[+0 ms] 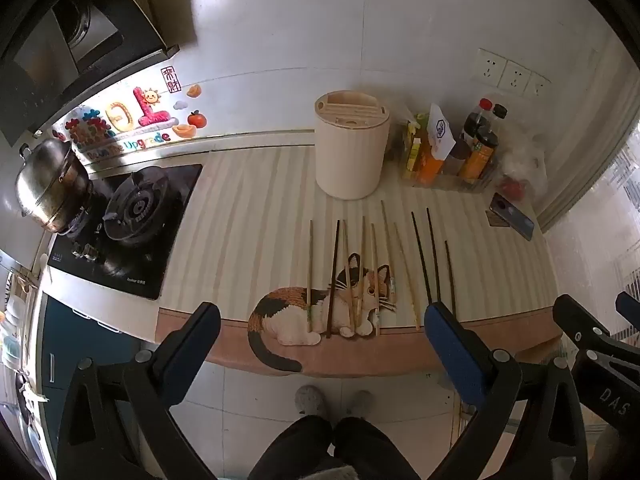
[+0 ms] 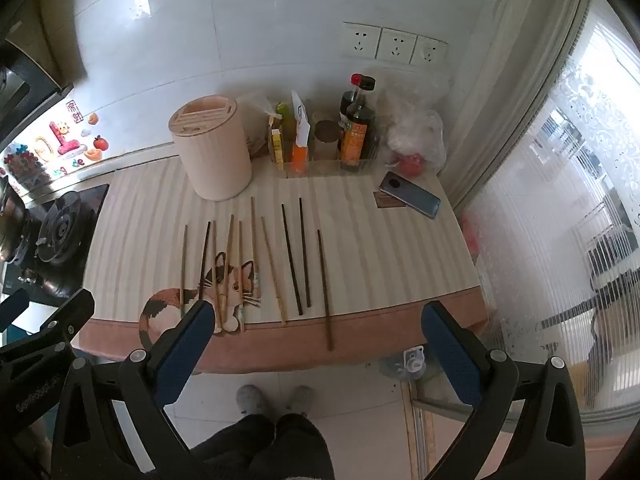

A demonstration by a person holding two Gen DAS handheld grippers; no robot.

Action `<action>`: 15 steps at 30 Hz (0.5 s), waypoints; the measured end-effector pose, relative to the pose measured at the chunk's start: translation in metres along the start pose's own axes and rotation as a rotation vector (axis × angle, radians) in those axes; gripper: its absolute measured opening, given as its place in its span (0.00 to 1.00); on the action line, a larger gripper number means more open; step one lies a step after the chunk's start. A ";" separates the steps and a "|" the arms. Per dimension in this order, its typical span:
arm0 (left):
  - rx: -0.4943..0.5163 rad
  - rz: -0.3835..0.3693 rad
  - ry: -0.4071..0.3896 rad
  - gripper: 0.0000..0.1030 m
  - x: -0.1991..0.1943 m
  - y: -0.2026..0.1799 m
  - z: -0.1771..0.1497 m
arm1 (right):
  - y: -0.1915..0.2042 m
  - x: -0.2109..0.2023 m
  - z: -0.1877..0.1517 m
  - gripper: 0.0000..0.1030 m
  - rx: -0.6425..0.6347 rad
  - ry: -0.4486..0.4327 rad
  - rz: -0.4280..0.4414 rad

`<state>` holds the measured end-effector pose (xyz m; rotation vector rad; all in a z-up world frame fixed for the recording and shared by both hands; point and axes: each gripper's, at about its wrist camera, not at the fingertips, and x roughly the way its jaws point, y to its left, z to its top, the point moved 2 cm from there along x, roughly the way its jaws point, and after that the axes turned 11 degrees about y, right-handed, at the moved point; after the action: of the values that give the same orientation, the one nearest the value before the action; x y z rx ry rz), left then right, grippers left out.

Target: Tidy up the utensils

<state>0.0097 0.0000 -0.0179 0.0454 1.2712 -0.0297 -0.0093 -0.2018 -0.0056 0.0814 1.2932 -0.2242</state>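
Several chopsticks lie side by side on the striped counter mat: light bamboo ones (image 1: 309, 272) (image 2: 273, 270) over the printed cat, and dark ones (image 1: 421, 256) (image 2: 291, 254) to their right. Behind them stands a cream cylindrical utensil holder (image 1: 352, 148) (image 2: 214, 146) with slots in its top. My left gripper (image 1: 322, 320) hovers wide open above the counter's front edge, nothing between its fingers. My right gripper (image 2: 316, 320) is likewise open and empty, off to the right. Each one's frame shows at the edge of the other's view.
A gas stove (image 1: 128, 224) with a steel pot (image 1: 52, 184) sits at the left. Sauce bottles (image 2: 358, 128) and packets line the back wall, a plastic bag in the corner. A phone (image 2: 410, 194) lies at the right. A person's legs and slippers show below.
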 end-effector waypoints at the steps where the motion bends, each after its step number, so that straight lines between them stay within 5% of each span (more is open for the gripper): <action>1: 0.000 -0.001 -0.001 1.00 0.000 0.000 0.000 | 0.000 0.000 0.000 1.00 0.001 0.003 0.002; 15: 0.004 0.000 -0.011 1.00 0.000 -0.002 -0.003 | -0.002 0.003 0.002 1.00 -0.003 0.004 -0.016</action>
<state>0.0070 -0.0018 -0.0184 0.0486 1.2598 -0.0329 -0.0068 -0.2040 -0.0080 0.0696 1.2980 -0.2358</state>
